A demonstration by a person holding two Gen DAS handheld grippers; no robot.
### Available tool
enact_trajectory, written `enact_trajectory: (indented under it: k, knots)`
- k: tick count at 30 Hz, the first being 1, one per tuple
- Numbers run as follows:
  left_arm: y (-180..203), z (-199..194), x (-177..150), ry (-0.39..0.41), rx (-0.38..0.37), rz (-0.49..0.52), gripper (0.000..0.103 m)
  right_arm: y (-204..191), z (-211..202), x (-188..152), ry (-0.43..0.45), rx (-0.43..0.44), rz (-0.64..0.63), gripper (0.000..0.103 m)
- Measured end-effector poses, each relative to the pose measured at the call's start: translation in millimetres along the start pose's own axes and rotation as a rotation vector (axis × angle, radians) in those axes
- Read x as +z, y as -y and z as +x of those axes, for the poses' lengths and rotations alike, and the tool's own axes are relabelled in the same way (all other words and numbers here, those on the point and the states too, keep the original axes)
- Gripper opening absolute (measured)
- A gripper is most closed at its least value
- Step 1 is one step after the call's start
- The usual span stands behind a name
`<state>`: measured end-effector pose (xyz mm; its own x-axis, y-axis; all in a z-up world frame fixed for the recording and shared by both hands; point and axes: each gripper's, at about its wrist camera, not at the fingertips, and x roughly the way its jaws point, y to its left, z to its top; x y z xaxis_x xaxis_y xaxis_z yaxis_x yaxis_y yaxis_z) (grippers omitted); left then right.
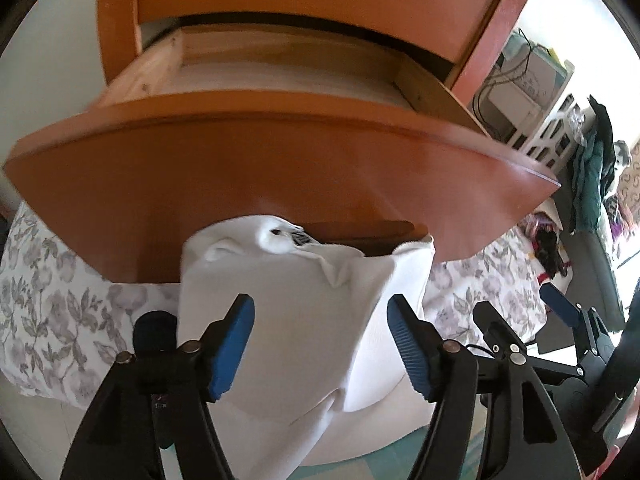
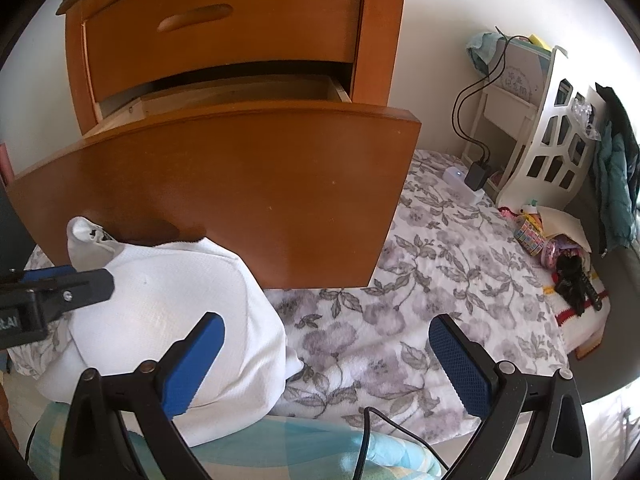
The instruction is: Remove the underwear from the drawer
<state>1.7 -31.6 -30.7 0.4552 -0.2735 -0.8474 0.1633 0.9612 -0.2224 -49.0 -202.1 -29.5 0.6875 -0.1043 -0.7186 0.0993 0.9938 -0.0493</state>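
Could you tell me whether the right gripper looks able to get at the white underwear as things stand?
Probably yes. The right gripper is open and empty over the floral bedspread, and the white underwear lies just beside its left finger, outside the drawer. The left gripper at its far side might crowd it.

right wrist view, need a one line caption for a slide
Open right gripper above the floral bedspread, white underwear lying out of the open drawer.

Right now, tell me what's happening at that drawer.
A person works two handheld grippers at an open wooden drawer. The white underwear is already out, lying on the floral bedding in front of it. The left gripper is open with the garment between its pads, not pinched. The right gripper is open over the bedding, holding nothing.
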Motion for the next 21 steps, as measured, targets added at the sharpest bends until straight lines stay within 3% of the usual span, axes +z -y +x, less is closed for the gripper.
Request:
enact_trajectory:
  k: [2,9,15,21]
  knots:
    - [-4.2,-5.0,-1.6,0.029,0.014,-0.011,0.085,-1.5,-4.7,0.5,0.012,0.002,-0.007,0.103]
    - [-17.9,-28.3,-8.6,0.143,0.082,-0.062,0.101,-7.0,-21.8,-0.9,0.045,0.015,-0.013,0.103]
    - [-17.0,-48.8,-18.3,0.193,0.137,-0.041,0.102,-11.2,-37.5,-3.1,0.073,0.023,-0.01,0.103]
    - [-21.5,-68.0,-31.0,0.227,0.139,-0.051,0.102,-19.4,-56.3,-8.8,0.104,0.048,-0.022,0.103]
